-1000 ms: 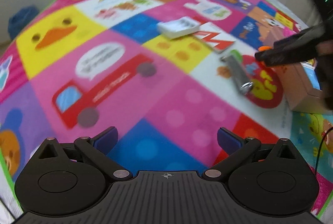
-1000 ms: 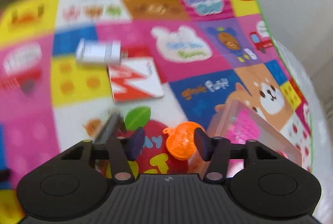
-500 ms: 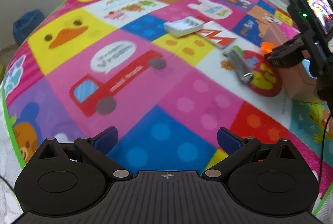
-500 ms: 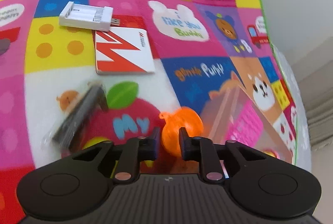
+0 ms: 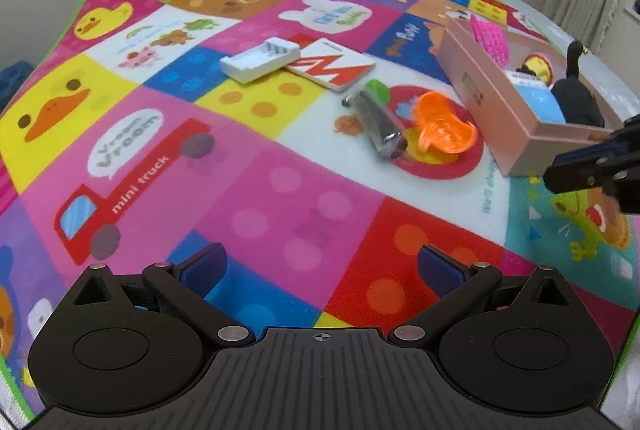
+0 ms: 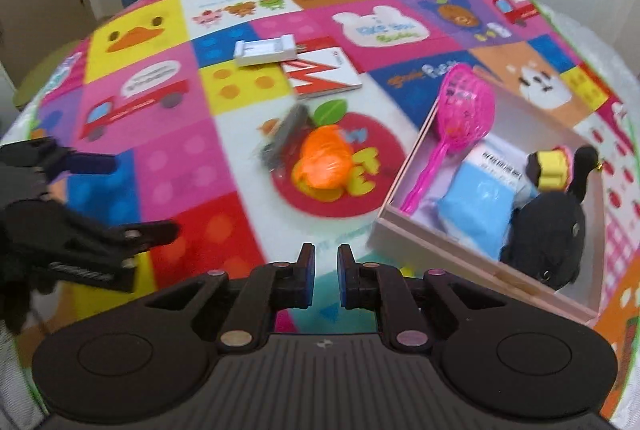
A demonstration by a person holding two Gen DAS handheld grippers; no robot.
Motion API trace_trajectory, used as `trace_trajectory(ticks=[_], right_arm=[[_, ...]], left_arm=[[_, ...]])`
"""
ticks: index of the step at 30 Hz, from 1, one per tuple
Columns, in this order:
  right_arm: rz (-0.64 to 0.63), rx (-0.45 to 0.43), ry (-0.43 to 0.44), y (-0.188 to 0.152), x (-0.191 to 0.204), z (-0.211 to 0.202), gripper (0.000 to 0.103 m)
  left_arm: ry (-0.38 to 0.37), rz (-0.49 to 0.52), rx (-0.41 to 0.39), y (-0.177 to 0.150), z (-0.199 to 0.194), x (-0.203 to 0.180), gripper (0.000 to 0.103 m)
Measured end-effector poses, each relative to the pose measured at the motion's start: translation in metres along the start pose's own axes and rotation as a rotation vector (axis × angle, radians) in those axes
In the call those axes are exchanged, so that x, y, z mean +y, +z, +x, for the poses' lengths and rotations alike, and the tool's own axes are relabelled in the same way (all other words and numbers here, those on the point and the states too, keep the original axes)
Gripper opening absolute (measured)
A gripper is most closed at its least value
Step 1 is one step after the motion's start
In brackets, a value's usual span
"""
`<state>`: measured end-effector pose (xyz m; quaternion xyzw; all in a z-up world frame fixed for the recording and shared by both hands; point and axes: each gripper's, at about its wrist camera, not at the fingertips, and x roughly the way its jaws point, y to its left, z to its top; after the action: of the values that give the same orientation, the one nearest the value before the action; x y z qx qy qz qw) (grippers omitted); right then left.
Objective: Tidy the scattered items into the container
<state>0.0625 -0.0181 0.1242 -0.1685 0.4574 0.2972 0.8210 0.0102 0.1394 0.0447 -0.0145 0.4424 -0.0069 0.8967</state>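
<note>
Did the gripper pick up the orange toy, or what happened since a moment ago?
No. The right gripper closed around the orange toy but then pulled back shut and empty; the toy lies blurred on the mat, beside the box. The left gripper stayed open. The white charger, red-and-white card and grey packet stayed put.

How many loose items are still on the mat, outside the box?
4: a white charger, a red-and-white card beside it, a dark wrapped bar, and an orange toy next to the bar.
</note>
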Motion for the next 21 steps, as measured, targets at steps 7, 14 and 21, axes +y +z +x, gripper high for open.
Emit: trace_trajectory(ticks=[7, 14, 21], right_arm=[[0.085, -0.093, 0.022, 0.043, 0.005, 0.024, 0.058], [0.295, -0.080, 0.113, 0.148, 0.007, 0.103, 0.090], [0.549, -0.095, 0.003, 0.209, -0.017, 0.184, 0.101]], left_arm=[[0.038, -0.019, 0.023, -0.012, 0.010, 0.017, 0.103], [0.047, -0.072, -0.019, -0.021, -0.003, 0.040, 0.103], [0.111, -0.249, -0.100, -0.039, -0.074, 0.089, 0.103]])
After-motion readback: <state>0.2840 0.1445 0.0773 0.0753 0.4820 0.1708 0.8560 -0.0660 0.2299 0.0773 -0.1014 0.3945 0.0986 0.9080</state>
